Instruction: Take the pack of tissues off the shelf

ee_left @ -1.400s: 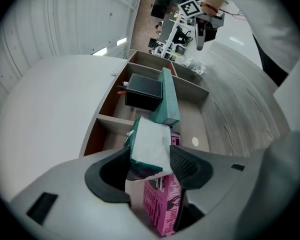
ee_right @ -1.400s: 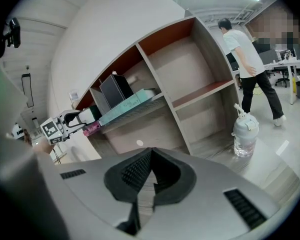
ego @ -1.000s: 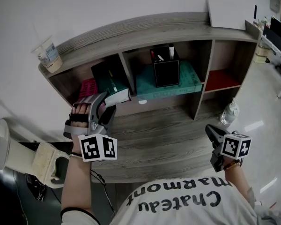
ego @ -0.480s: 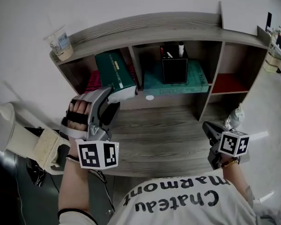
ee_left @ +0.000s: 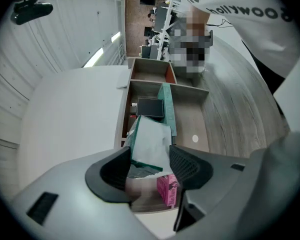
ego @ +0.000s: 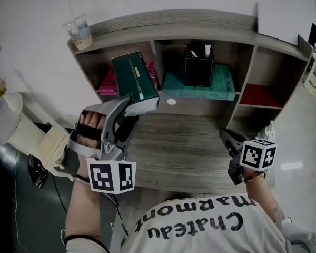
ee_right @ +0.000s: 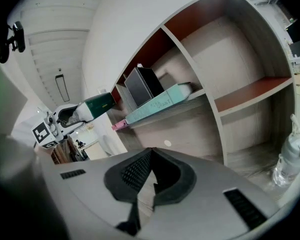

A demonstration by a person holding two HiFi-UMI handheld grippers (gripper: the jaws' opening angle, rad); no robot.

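Observation:
The pack of tissues (ego: pixel 136 78), dark green with a white end, is outside the wooden shelf (ego: pixel 174 22), tilted in front of its left compartment. My left gripper (ego: pixel 129 112) is shut on its near end, and the pads press both sides of the pack (ee_left: pixel 150 139) in the left gripper view (ee_left: pixel 150 156). My right gripper (ego: pixel 226 138) hovers over the desk's right front, shut with nothing in it (ee_right: pixel 151 150). From the right gripper view the held pack (ee_right: pixel 97 105) shows at the left.
A pink box (ego: pixel 110 80) remains in the left compartment. A black pen holder (ego: pixel 198 70) stands on a teal box (ego: pixel 221 86) in the middle one. A plastic cup (ego: pixel 80 31) is on the shelf top, and a water bottle (ego: pixel 263 130) stands at the desk's right.
The left gripper has drawn the green pack out of the left compartment and toward me. The right gripper has stayed shut near the desk's right front.

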